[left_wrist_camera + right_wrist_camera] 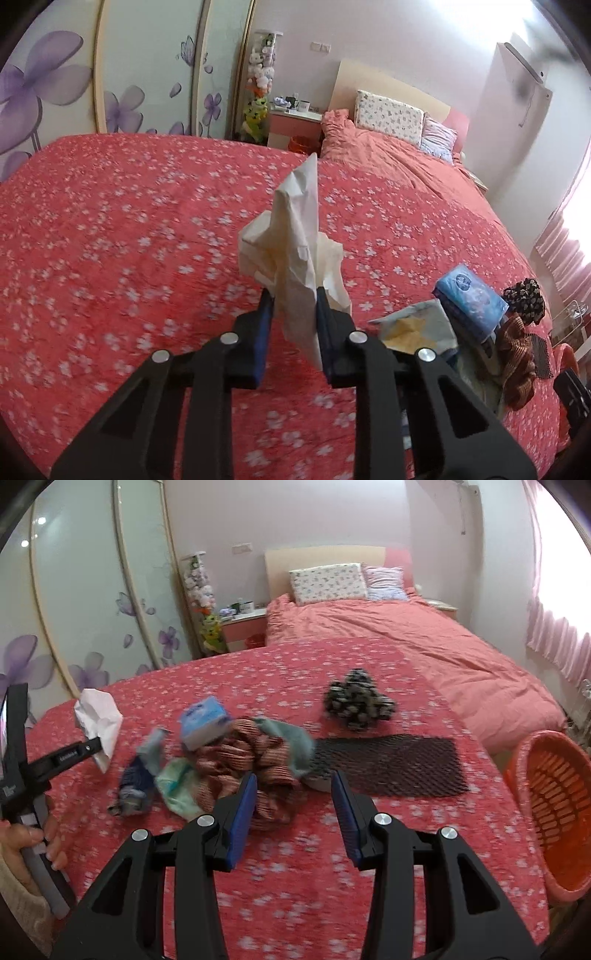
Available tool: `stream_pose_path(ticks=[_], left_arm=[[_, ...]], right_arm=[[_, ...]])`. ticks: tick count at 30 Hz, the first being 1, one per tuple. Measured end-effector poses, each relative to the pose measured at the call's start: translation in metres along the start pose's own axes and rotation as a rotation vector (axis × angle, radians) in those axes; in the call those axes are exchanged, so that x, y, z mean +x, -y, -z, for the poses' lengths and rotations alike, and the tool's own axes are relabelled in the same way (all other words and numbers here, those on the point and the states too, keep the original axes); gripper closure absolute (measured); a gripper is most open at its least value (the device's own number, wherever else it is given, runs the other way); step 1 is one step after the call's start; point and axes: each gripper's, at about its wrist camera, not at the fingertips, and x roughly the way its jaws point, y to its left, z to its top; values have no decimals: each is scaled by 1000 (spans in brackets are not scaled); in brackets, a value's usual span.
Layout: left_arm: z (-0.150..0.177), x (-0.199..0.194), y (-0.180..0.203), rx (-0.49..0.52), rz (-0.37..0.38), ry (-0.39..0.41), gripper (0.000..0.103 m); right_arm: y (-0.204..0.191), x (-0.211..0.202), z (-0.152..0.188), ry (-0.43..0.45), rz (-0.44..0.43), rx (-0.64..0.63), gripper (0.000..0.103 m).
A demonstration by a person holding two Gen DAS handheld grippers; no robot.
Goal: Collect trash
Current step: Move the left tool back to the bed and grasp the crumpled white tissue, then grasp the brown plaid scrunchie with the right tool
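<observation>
My left gripper (294,301) is shut on a crumpled white tissue (295,240) and holds it above the red floral bedspread (129,229). The tissue also shows in the right wrist view (98,716), at the far left, held in the left gripper (96,746). My right gripper (293,786) is open and empty, above the bedspread (295,878), just in front of a heap of small clothes. An orange plastic basket (554,805) stands at the bed's right edge.
On the bed lie a blue tissue pack (205,722), a brown striped cloth (251,760), pale green and blue cloths (177,786), a black-and-white bundle (354,698) and a black mesh mat (388,764). Pillows (328,581) lie at the headboard.
</observation>
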Motion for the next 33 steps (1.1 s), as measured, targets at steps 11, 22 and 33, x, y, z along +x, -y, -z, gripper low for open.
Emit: stream_pose_path(ticks=[11, 22, 33], left_arm=[[0, -23, -17, -1, 13, 28, 79], [0, -47, -8, 15, 48, 48, 79], [3, -87, 36, 94, 119, 83, 78]], right_arm=[[-35, 36, 0, -75, -52, -70, 80], [-23, -15, -14, 68, -78, -50, 99], [9, -80, -32, 238, -90, 13, 99]])
